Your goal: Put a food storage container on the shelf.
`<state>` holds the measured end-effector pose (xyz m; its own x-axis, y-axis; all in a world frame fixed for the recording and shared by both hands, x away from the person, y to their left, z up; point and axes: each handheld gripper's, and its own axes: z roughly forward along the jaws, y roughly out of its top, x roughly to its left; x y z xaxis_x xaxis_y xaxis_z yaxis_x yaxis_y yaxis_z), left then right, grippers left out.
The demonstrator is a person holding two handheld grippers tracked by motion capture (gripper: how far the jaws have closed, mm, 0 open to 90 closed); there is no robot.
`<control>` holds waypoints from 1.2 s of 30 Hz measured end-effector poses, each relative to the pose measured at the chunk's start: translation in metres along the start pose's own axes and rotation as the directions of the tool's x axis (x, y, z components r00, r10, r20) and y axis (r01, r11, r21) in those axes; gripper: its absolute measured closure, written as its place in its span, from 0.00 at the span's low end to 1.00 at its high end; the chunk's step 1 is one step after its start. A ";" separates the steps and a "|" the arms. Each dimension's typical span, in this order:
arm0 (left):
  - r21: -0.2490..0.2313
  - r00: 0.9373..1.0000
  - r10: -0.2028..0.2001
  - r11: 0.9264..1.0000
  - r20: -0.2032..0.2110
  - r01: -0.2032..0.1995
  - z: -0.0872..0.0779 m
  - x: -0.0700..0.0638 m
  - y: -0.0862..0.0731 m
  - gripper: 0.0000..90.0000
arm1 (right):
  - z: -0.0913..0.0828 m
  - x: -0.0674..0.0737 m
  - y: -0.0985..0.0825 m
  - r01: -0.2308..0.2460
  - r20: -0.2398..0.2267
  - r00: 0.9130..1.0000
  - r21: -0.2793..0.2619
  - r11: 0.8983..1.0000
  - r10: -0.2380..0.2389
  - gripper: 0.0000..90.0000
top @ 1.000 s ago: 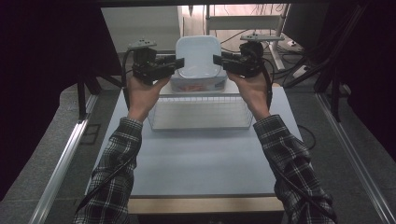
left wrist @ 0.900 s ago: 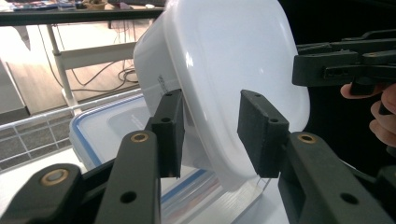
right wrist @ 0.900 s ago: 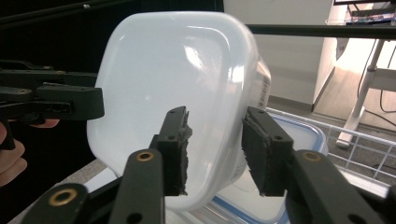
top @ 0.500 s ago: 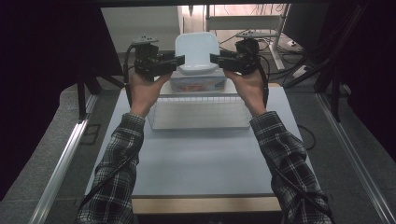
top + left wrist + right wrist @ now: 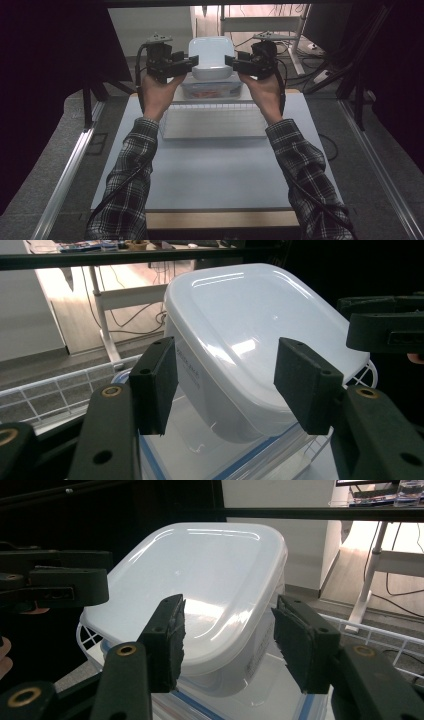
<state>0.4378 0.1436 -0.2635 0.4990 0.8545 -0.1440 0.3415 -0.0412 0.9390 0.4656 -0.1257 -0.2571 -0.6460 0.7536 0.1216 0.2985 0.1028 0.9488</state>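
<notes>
A white lidded plastic box rests on top of a clear box with a blue rim at the table's far end. My left gripper is at the white box's left side and my right gripper at its right side, facing each other. In the left gripper view the white box's edge lies between the jaws of my left gripper, with gaps at the pads. The right gripper view shows my right gripper straddling the white box the same way. Both pairs of jaws have just been opening.
A white wire basket lies on the pale table just in front of the stacked boxes. Dark frames and cables stand at both sides, and a desk with cables stands behind. The near half of the table is bare.
Both grippers' jaws have widened off the white box's sides. The hands and the box stay almost where they were.
</notes>
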 end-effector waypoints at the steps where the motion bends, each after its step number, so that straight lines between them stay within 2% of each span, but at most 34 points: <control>1: 0.000 1.000 -0.001 1.000 -0.003 0.001 0.001 0.000 0.000 0.47 | 0.000 0.000 0.000 -0.002 0.004 1.000 -0.004 1.000 0.002 0.51; 6: -0.002 1.000 -0.003 1.000 -0.016 0.003 0.003 0.002 0.002 0.47 | 0.002 -0.001 -0.001 -0.010 0.010 1.000 -0.016 1.000 0.010 0.47; 12: -0.003 1.000 -0.009 1.000 -0.013 0.009 0.004 0.003 0.003 0.47 | 0.002 -0.001 0.000 -0.006 0.010 1.000 -0.019 1.000 0.006 0.45; 18: -0.020 1.000 0.013 1.000 0.021 -0.012 -0.004 0.002 0.004 0.42 | 0.000 -0.002 0.002 0.009 -0.004 1.000 -0.021 1.000 -0.009 0.36; 21: -0.023 0.997 0.041 0.999 0.064 -0.039 -0.011 -0.001 0.002 0.38 | -0.005 -0.001 0.002 0.004 -0.051 0.999 -0.012 1.000 -0.005 0.30; 25: -0.003 0.990 0.078 0.997 0.114 -0.078 -0.017 -0.006 -0.008 0.30 | -0.010 0.002 -0.005 0.030 -0.097 0.995 0.001 1.000 -0.030 0.21; 28: -0.003 0.986 0.090 0.996 0.138 -0.090 -0.020 -0.008 -0.018 0.24 | -0.015 0.004 -0.015 0.042 -0.123 0.992 0.010 0.999 -0.040 0.16; 33: -0.007 0.981 0.085 0.996 0.175 -0.085 -0.026 -0.012 -0.038 0.17 | -0.020 0.006 -0.032 0.056 -0.115 0.992 0.027 0.998 -0.053 0.11; 36: -0.012 0.978 0.097 0.995 0.187 -0.097 -0.031 -0.018 -0.052 0.12 | -0.026 0.007 -0.043 0.064 -0.127 0.990 0.032 0.997 -0.059 0.09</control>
<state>0.3870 0.1465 -0.3001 0.6697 0.7348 -0.1079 0.2819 -0.1171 0.9523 0.4304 -0.1417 -0.2893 -0.7466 0.6575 0.1013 0.2793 0.1715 0.9448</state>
